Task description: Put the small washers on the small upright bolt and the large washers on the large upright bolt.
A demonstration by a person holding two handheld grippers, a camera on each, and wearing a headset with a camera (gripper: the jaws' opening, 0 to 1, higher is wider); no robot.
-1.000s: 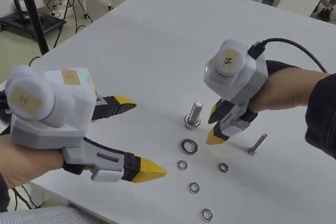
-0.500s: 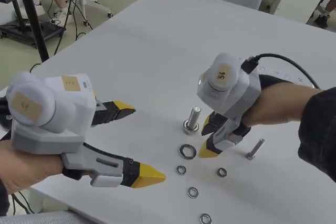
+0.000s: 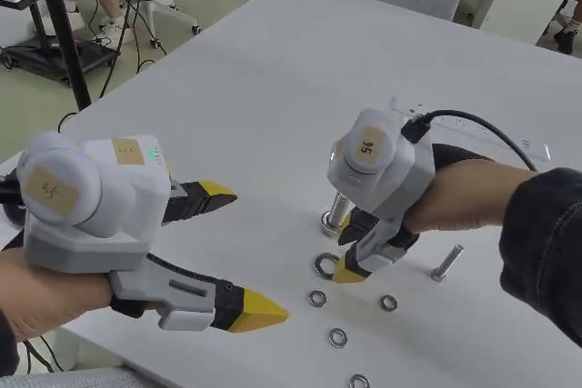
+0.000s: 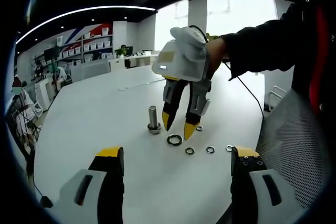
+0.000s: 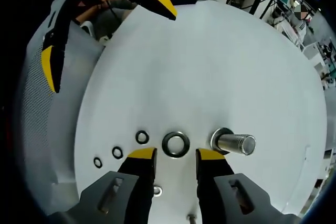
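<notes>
Findings, by item.

White workbench top [image 3: 273,88]: all the parts sit on it.

My left gripper [image 3: 244,252], grey with yellow-tipped jaws: jaws spread wide with nothing between them, held well apart from the parts, on their left.

My right gripper [image 3: 349,253], same build: jaws parted and nothing held, pointing down at the table in among the parts. It is plainly the nearer tool.

Large upright silver steel bolt [image 5: 233,142]: it stands on its head, shank vertical, just beside the right jaw tip in the right gripper view.

Small steel bolt [image 3: 446,263]: on the far side of my right hand. I cannot tell whether it stands or lies.

Large flat steel washer [image 5: 176,144]: it lies flat, hole upward, directly ahead of the gap between my right jaw tips and centred on it, just beside the large bolt. I judge that a short advance would bracket it.

Small steel washers [image 3: 317,298]: loose on the table, near the large washer.
</notes>
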